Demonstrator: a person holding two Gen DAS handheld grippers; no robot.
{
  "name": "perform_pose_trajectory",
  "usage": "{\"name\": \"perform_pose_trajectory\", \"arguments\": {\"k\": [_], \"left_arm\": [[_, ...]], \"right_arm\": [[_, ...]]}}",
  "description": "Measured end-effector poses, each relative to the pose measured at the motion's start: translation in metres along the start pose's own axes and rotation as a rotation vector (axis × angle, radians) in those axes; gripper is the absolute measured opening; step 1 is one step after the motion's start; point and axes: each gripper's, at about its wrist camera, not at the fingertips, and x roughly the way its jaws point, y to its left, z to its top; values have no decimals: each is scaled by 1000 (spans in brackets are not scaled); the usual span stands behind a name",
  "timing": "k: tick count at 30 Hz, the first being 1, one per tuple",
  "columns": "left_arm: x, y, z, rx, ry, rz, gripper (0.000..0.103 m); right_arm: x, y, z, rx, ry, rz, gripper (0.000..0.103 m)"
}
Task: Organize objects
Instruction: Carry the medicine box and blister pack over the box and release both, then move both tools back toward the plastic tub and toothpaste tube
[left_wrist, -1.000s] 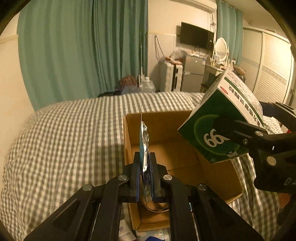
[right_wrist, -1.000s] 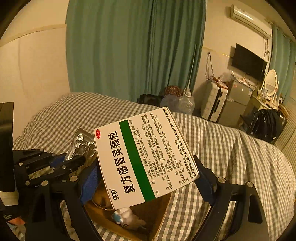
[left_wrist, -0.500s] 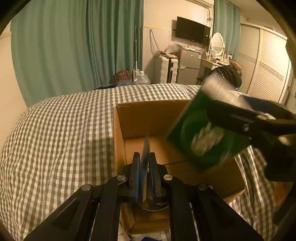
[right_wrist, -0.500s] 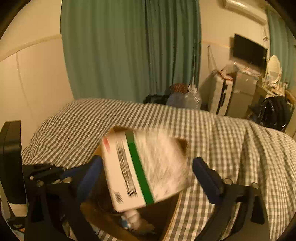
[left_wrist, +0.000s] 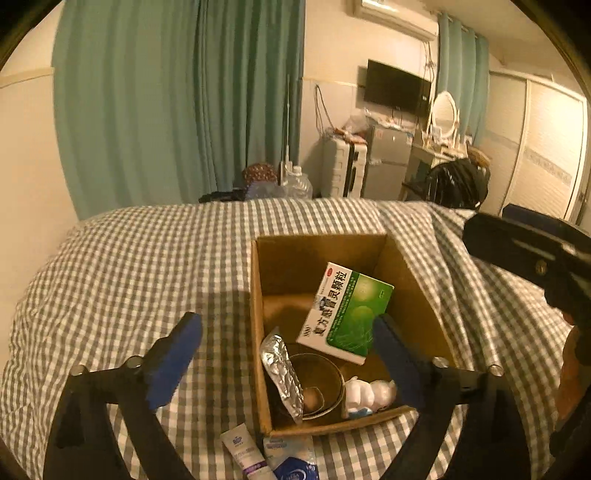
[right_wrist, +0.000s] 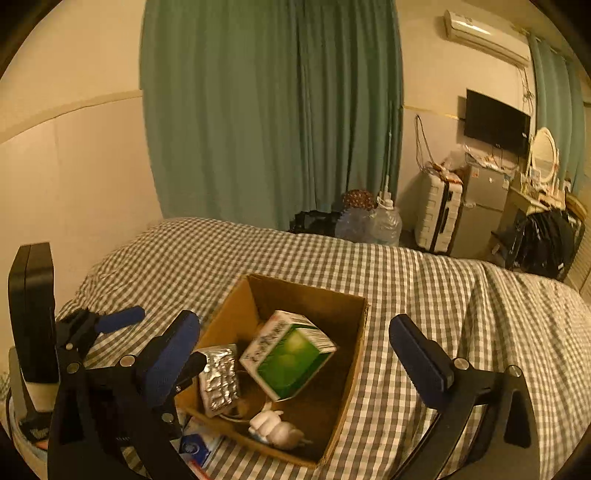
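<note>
From the left wrist camera, the left gripper (left_wrist: 286, 343) stands wide apart with nothing between its blue-padded fingers (left_wrist: 173, 356), which straddle the near rim of the open brown cardboard box (left_wrist: 256, 295) sitting on the grey-and-white checked bedspread (left_wrist: 140, 273). Inside the box, toward 1 o'clock from its middle, the green-and-white medicine carton (left_wrist: 345, 314) leans tilted against the far-right wall. At 7 o'clock of it lies the crinkled silver foil blister pack (left_wrist: 282, 363), draped over a round metal-rimmed dish (left_wrist: 325, 376). A small white toy figure (left_wrist: 369, 393) rests in the box's near right corner. Just outside the near rim, at 6 o'clock, lie a small white tube with a purple end (left_wrist: 243, 452) and a blue-and-white sachet (left_wrist: 293, 458). The right gripper's black frame (left_wrist: 532, 254) enters at 3 o'clock.

From the right wrist camera, the right gripper (right_wrist: 295, 347) is spread wide and empty above the box (right_wrist: 356, 354). The carton (right_wrist: 290, 354) sits tilted in the box's middle, the blister pack (right_wrist: 219, 376) touching its 9 o'clock side, the toy figure (right_wrist: 275, 426) at 6 o'clock. The left gripper (right_wrist: 147, 339) shows at 9 o'clock, fingers parted.
</note>
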Motion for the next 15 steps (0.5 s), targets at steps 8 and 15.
{"name": "perform_pose_trajectory", "arguments": {"k": [8, 15], "left_arm": [[-48, 9, -17, 20, -70, 84, 103], [-66, 33, -54, -32, -47, 117, 103]], "right_arm": [[-30, 22, -11, -64, -10, 48, 103], [-35, 37, -38, -98, 16, 71, 103]]}}
